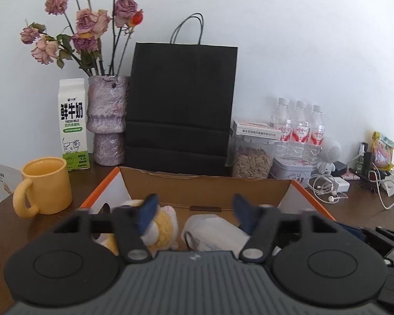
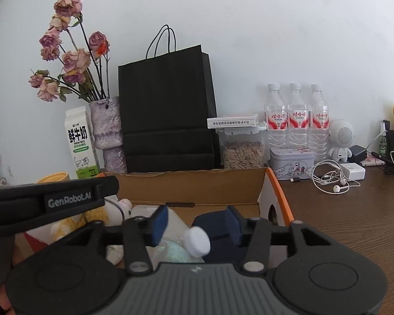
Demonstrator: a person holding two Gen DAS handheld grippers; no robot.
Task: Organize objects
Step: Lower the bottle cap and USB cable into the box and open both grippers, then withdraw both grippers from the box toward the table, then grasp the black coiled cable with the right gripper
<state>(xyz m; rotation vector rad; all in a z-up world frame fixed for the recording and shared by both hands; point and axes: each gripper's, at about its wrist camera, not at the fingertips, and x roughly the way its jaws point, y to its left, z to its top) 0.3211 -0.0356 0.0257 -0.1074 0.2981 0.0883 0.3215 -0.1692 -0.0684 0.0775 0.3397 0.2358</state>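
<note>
An open cardboard box with orange edges sits on the dark wooden table in front of me. Inside lie a yellow and white plush toy, a white pouch, a dark blue item and a bottle with a white cap. My left gripper is open above the box, over the plush and the pouch. My right gripper is open over the box's right part, with the capped bottle lying loose between its fingers. The left gripper's body shows in the right wrist view.
Behind the box stand a black paper bag, a purple vase with dried roses, a milk carton, a yellow mug, a seed jar, a tin, three water bottles, a white speaker and tangled cables.
</note>
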